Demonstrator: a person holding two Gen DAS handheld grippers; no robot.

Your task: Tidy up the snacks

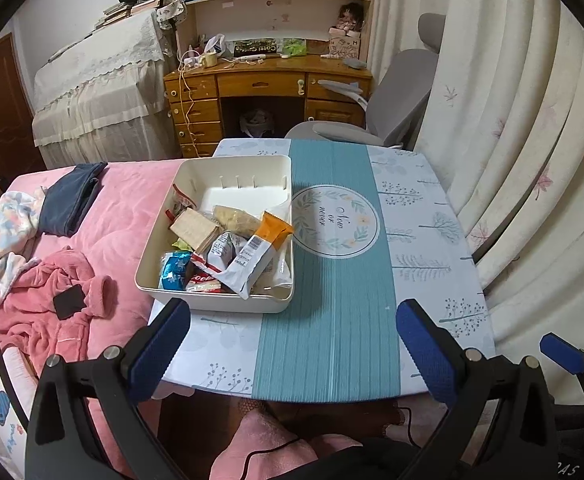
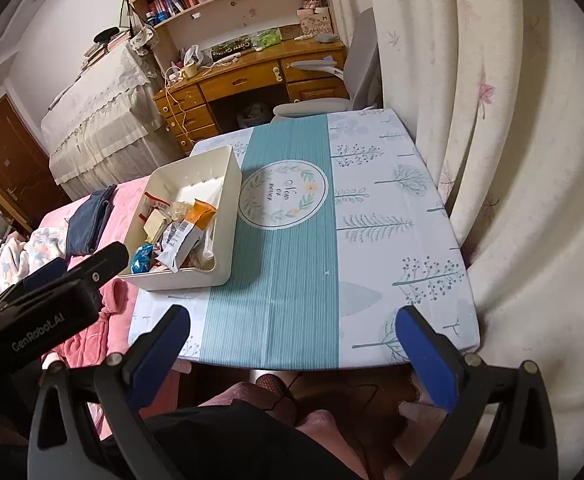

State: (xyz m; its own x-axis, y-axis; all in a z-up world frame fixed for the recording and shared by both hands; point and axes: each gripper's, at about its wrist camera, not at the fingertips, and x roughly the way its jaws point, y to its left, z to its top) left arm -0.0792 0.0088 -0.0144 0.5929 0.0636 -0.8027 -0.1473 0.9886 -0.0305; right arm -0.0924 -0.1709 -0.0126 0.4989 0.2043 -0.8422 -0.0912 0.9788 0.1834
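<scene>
On the desk's left side — a cream bin (image 1: 228,240) full of snacks (image 1: 248,256).
Left gripper (image 1: 292,344) and right gripper (image 2: 292,344) both hang wide and empty over the near edge — well short of the bin.

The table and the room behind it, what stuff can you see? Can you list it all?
Cream plastic bin: one, cream, table's left edge.
Snack packets: several, mixed colours, piled inside the bin.
Orange and white packet: one, top of the pile.
Blue foil packet: one, bin's near left corner.
Teal and white tablecloth: one, covers the table.
Pink bedding: one, left of the table.
Wooden desk: one, brown, far wall.
Grey chair: one, by the curtains.
Left gripper: blue pads, open, empty.
Right gripper: blue pads, open, empty.
</scene>
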